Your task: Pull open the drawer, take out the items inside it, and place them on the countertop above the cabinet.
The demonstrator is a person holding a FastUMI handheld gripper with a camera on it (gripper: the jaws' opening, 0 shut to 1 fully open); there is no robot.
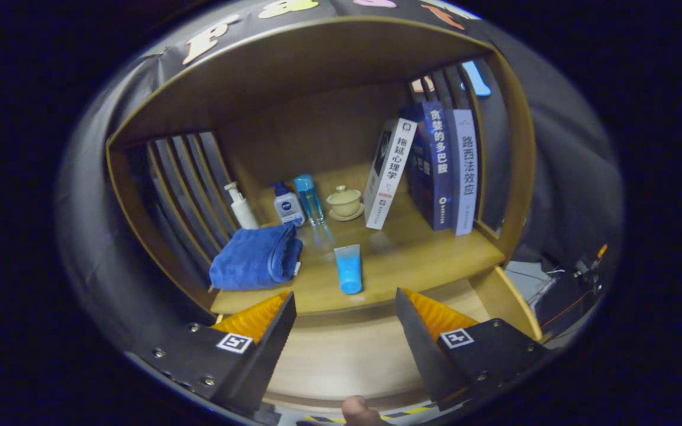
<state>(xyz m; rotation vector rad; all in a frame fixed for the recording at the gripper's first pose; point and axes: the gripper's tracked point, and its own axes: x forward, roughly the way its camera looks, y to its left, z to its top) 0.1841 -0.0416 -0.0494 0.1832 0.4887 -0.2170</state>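
Observation:
My gripper [346,294] is open, with nothing held between its fingers. Just beyond the fingertips a blue tube [348,269] lies on the wooden countertop [430,257], its cap end toward me. A folded blue towel [255,257] rests on the countertop to the left of the tube. Under the fingers the drawer [341,355] stands pulled out, and the part of its wooden inside that I can see is bare. Its round knob [356,409] shows at the near edge.
At the back of the countertop stand a white pump bottle [240,207], a small white bottle with a blue cap [289,206], a clear blue bottle [310,198] and a lidded cup on a saucer [345,202]. Three books [441,168] lean at the right. Slatted side walls and a wooden roof enclose the space.

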